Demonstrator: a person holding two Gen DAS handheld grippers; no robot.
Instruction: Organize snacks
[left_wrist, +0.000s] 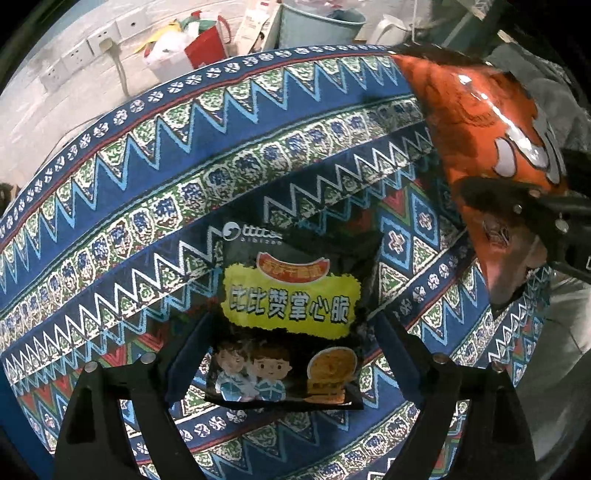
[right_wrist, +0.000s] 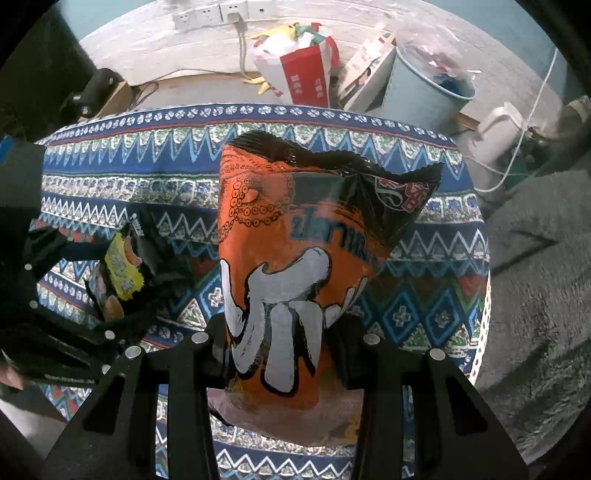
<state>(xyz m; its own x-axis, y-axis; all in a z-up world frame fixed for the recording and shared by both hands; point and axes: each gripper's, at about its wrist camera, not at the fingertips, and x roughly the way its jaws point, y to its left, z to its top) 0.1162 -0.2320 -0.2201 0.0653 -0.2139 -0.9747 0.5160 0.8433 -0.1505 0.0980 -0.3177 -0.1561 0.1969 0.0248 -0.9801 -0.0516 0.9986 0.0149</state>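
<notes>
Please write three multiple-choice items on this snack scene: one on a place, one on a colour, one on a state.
1. Where is the black packet?
A. flat on the patterned cloth, between the open fingers of the left gripper
B. in the blue bucket
C. held in the right gripper

2. What is the main colour of the bag in the right gripper?
A. green
B. orange
C. white

3. What state is the right gripper in?
A. open and empty
B. shut on the orange bag
C. out of view

Key: 1 A, the left wrist view shows the packet lying on the cloth with a finger either side and not touching it. 2 B, its front is orange with white lettering and a black top. 3 B, the right wrist view shows both fingers pressing the bag's sides.
</notes>
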